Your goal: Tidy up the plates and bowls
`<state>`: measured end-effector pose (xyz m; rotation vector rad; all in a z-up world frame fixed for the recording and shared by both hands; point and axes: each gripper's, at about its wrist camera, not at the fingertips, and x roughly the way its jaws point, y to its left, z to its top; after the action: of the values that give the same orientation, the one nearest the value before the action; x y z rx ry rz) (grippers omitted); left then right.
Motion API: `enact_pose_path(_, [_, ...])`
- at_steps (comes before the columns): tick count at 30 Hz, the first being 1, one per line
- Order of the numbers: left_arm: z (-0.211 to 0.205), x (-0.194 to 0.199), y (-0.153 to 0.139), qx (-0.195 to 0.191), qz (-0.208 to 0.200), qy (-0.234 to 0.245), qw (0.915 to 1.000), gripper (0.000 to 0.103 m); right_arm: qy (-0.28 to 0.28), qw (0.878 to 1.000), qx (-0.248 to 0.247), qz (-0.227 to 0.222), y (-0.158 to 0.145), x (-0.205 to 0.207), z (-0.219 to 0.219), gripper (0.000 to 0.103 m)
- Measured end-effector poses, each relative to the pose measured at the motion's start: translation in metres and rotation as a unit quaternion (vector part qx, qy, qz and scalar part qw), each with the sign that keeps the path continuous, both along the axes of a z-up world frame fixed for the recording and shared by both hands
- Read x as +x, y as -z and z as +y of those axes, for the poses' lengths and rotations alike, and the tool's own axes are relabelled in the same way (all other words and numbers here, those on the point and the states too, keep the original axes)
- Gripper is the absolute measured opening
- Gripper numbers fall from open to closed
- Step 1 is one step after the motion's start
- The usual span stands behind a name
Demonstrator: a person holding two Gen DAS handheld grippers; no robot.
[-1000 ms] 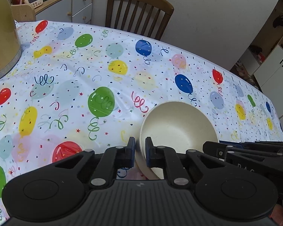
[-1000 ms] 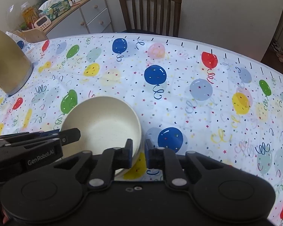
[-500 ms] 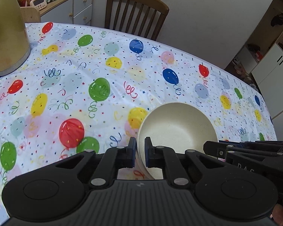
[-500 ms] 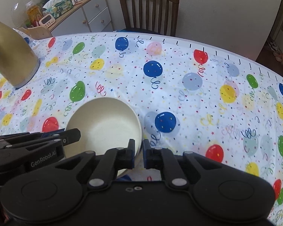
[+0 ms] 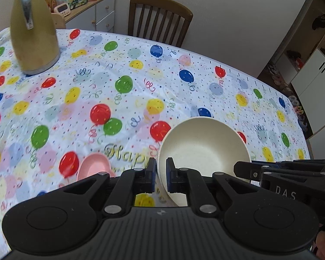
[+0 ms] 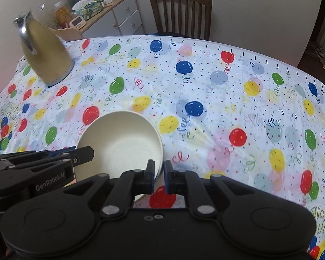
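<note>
Both grippers angle steeply downward: left gripper (image 5: 161,174) and right gripper (image 6: 158,176) clamp opposite rims of the cream speckled round bowl (image 5: 202,144), held above the balloon-print tablecloth (image 6: 205,99) reading "Happy"; left gripper body reads "GenRobot.AI"

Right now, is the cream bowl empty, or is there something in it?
Empty. Both wrist views look into the cream bowl, showing only its bare speckled inside. The left gripper and right gripper pinch opposite sides of its rim.
</note>
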<state>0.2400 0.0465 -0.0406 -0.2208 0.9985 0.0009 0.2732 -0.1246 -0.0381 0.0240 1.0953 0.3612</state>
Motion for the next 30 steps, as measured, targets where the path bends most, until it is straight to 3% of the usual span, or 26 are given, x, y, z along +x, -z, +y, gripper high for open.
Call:
enact_pose_path(14, [-0.015, -0.099, -0.020, 0.021, 0.006, -0.043, 0.9988, 0.009, -0.056, 0.998, 0.013, -0.002, -0.022, -0.085, -0.011, 0.008])
enact_pose_path(30, [-0.014, -0.160, -0.011, 0.031, 0.025, -0.074, 0.9965, 0.009, -0.104, 0.994, 0.018, 0.021, -0.011, -0.142, -0.006, 0.008])
